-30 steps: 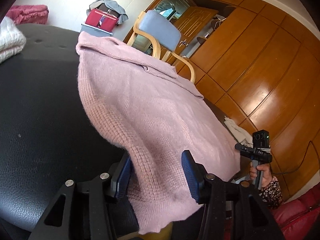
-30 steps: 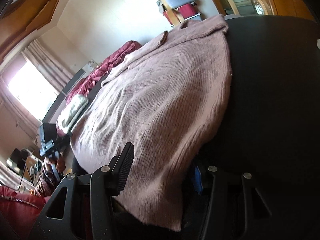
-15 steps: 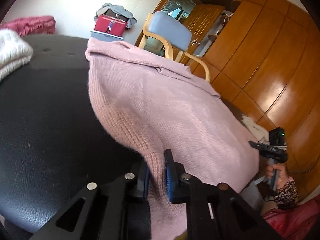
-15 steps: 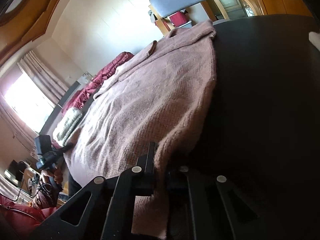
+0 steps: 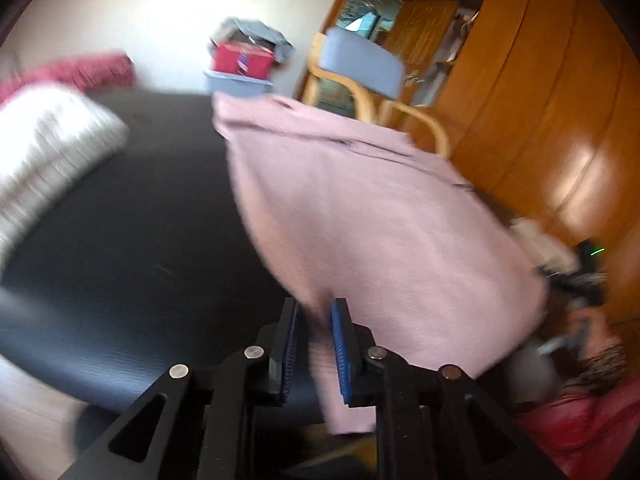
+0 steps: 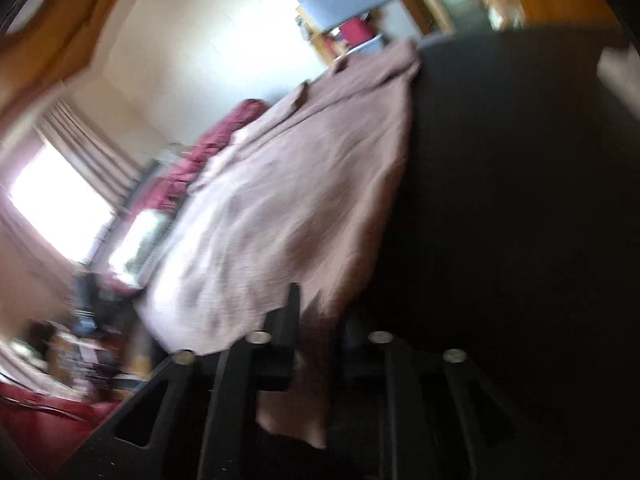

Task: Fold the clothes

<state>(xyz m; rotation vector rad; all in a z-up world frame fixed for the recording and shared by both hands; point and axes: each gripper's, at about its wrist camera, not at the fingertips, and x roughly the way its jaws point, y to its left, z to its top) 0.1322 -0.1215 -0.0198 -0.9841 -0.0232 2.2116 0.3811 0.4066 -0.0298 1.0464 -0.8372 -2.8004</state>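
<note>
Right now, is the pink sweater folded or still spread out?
Spread out: the pink sweater lies open across the black table, only its near hem lifted.

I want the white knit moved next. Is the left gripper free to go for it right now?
Probably not. The left gripper has the pink sweater's hem between its jaws, which are opening. The white knit lies across bare black table, so the path looks clear once the hem drops.

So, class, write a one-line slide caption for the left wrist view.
Left gripper, jaws opening, with the hem of a pink sweater between its pads, over a black table.
</note>
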